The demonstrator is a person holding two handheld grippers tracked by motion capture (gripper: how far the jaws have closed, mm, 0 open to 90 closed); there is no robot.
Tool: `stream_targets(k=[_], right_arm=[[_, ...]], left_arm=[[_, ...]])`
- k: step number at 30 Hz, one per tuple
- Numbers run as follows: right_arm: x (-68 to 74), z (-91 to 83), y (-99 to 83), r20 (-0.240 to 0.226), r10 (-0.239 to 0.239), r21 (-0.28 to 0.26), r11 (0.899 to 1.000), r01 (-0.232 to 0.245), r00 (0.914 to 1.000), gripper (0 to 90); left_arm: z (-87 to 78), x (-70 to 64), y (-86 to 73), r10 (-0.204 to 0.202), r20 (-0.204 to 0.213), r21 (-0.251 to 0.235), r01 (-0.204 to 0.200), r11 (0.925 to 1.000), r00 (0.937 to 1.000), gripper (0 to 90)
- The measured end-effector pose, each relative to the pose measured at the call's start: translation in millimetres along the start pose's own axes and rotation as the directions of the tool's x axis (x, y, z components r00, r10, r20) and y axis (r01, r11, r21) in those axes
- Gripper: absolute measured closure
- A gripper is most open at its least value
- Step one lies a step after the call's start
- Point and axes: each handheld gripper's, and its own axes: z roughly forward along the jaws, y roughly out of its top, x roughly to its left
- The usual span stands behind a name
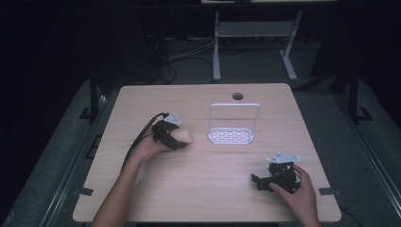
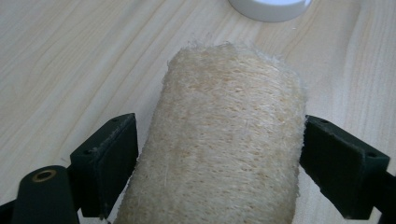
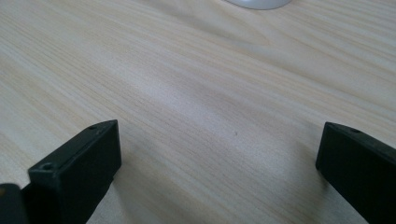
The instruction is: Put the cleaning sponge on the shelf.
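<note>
Where left gripper (image 2: pixel 219 154) clasps loofah (image 2: pixel 224 140), ends cropped

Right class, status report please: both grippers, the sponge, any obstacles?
Left gripper shut on loofah sponge. Right gripper open, holding nothing, over bare table. White rack stands just beyond the sponge.

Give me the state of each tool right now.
Left tool: shut on the loofah sponge.
Right tool: open, nothing between the jaws, over bare table.

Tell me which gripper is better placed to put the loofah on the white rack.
Left. The left gripper already has its jaws around the loofah, beside the rack. The right gripper is open and holds nothing.
</note>
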Motion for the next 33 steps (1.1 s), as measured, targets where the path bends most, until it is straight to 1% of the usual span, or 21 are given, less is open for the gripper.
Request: stream_targets(k=[6, 8, 17, 18, 23, 26, 29, 30, 31, 32, 33], right_arm=[[0.0, 0.0, 0.0, 0.0, 0.0, 0.0, 1.0, 0.0, 1.0, 0.0], [0.0, 0.0, 0.0, 0.0, 0.0, 0.0, 1.0, 0.0, 1.0, 0.0], [0.0, 0.0, 0.0, 0.0, 0.0, 0.0, 1.0, 0.0, 1.0, 0.0], [0.0, 0.0, 0.0, 0.0, 0.001, 0.001, 1.0, -0.001, 1.0, 0.0], [0.0, 0.0, 0.0, 0.0, 0.0, 0.0, 1.0, 0.0, 1.0, 0.0], [0.1, 0.0, 0.0, 0.0, 0.0, 0.0, 1.0, 0.0, 1.0, 0.0], [0.1, 0.0, -0.1, 0.0, 0.001, 0.0, 1.0, -0.001, 1.0, 0.0], [0.1, 0.0, 0.0, 0.0, 0.001, 0.0, 1.0, -0.001, 1.0, 0.0], [0.0, 0.0, 0.0, 0.0, 0.0, 0.0, 1.0, 0.0, 1.0, 0.0], [0.1, 0.0, 0.0, 0.0, 0.001, 0.0, 1.0, -0.001, 1.0, 0.0], [0.1, 0.0, -0.1, 0.0, 0.0, 0.0, 1.0, 0.0, 1.0, 0.0]], left_arm=[[1.6, 1.4, -1.3, -0.002, 0.01, 0.016, 0.002, 0.9999, 0.9999, 15.0], [1.8, 1.3, -1.5, -0.001, 0.016, 0.016, 0.001, 0.9999, 0.9999, 19.0], [0.6, 0.0, -1.2, 0.005, 0.028, 0.022, -0.006, 0.9997, 0.9996, 22.2], [0.5, -0.8, -1.2, -0.001, 0.032, 0.02, 0.0, 0.9998, 0.9995, 22.2], [-0.3, -1.6, -1.3, -0.003, 0.034, 0.026, 0.002, 0.9997, 0.9994, 22.3], [-2.5, -3.0, -1.0, -0.016, 0.035, 0.027, 0.015, 0.9995, 0.9993, 22.4], [-4.4, -4.6, -1.0, -0.018, 0.029, 0.025, 0.017, 0.9995, 0.9994, 22.6], [-6.0, -6.1, -1.4, -0.028, 0.022, 0.017, 0.028, 0.9995, 0.9994, 22.6], [-6.6, -6.8, -1.7, -0.037, 0.024, 0.013, 0.036, 0.9993, 0.999, 22.6], [-6.6, -6.8, -1.7, -0.037, 0.024, 0.013, 0.036, 0.9993, 0.999, 22.6], [-8.6, -7.8, -1.9, -0.045, 0.017, 0.01, 0.044, 0.999, 0.9989, 22.6]])
